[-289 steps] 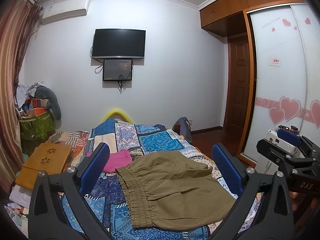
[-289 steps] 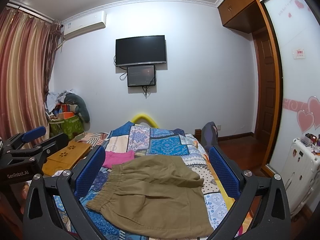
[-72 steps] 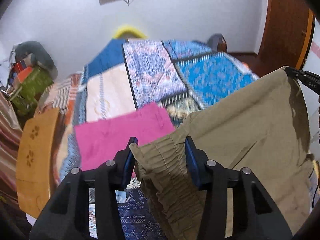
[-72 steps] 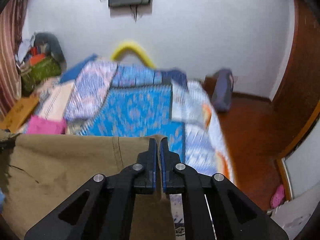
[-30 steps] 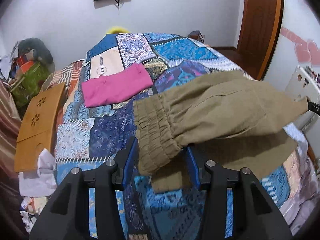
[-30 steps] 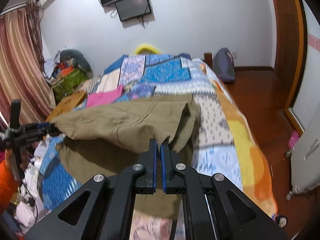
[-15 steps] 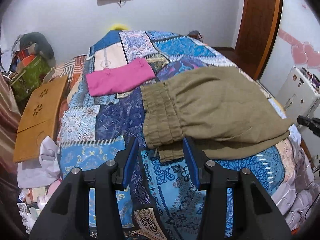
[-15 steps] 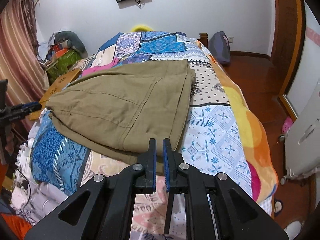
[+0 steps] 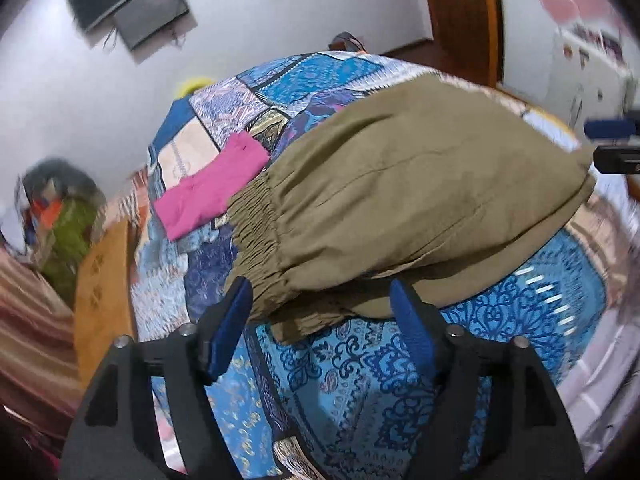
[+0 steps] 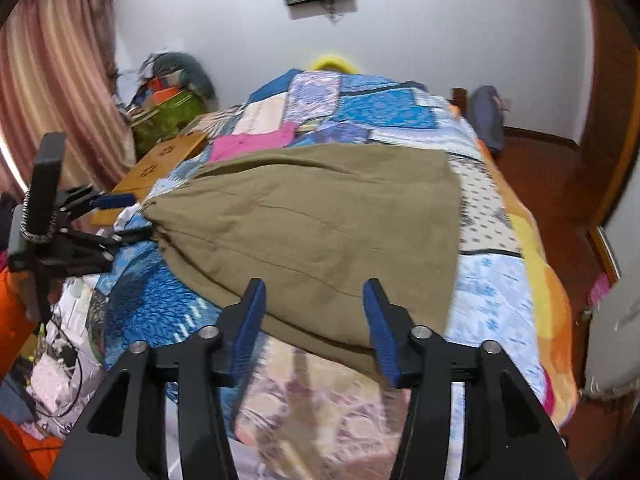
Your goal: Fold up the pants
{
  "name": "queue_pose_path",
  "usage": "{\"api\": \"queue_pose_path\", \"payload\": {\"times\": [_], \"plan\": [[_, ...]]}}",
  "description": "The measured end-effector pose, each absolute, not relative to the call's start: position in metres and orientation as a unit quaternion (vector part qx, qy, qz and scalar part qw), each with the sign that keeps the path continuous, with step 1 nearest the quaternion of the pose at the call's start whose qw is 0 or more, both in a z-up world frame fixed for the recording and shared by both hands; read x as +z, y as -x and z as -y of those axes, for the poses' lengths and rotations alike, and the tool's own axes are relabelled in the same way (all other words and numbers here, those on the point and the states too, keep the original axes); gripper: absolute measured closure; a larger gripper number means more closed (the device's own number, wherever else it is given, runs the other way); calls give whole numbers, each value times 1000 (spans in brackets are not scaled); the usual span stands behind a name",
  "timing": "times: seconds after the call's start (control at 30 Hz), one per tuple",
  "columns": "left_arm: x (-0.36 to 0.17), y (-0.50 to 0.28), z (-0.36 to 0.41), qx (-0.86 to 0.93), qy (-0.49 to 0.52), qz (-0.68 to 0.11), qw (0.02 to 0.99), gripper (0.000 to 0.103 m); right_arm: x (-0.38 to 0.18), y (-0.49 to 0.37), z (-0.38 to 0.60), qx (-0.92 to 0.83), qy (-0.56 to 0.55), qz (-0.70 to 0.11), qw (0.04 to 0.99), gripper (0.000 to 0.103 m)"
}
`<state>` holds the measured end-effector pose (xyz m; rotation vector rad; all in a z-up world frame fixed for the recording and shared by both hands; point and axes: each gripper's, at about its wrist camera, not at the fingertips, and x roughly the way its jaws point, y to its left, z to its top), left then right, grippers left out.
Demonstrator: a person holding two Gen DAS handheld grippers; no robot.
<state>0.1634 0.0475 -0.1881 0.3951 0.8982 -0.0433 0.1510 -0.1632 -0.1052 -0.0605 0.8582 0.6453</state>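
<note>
**Operator:** While both sets of jaws are spreading apart, I have the left gripper (image 9: 322, 312) over the elastic waistband end of the olive pants (image 9: 400, 196). Its blue pads stand on either side of the bunched waistband corner but do not press on the cloth.

**Observer:** And your other hand?

**Operator:** My right gripper (image 10: 316, 314) is at the opposite end, jaws opening too. The near hem edge of the pants (image 10: 312, 224) shows between its fingers, and neither pad squeezes it.

**Observer:** Where do the pants lie?

**Operator:** Flat on the patchwork bedspread (image 9: 360, 380), doubled over on themselves, with a lower layer peeking out under the top one along the near edge. They sit toward the near end of the bed.

**Observer:** Anything beside them?

**Operator:** A pink garment (image 9: 212, 184) lies just beyond the waistband, on the bedspread. A wooden board (image 10: 160, 162) rests at the bed's left edge, near a green bag (image 10: 168, 118) against the wall. From the right camera I can see my left gripper (image 10: 116, 216) at the waistband corner, and an orange sleeve (image 10: 12, 312) at the picture's left edge.
</note>
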Motion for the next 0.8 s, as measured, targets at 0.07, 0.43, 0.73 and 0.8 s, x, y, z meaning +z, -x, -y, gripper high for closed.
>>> {"api": "queue_pose_path", "payload": {"times": [0.07, 0.43, 0.73, 0.8], "plan": [[-192, -167, -40, -22, -211, -429, 878, 31, -111, -149, 150, 319, 32, -412, 853, 45], [-190, -194, -14, -79, -202, -427, 878, 34, -134, -149, 106, 331, 83, -420, 841, 45], [-169, -201, -22, -123, -118, -431, 886, 63, -133, -161, 98, 297, 139, -375, 867, 37], [-168, -199, -22, -132, -110, -431, 886, 65, -132, -166, 101, 296, 133, -383, 865, 43]]}}
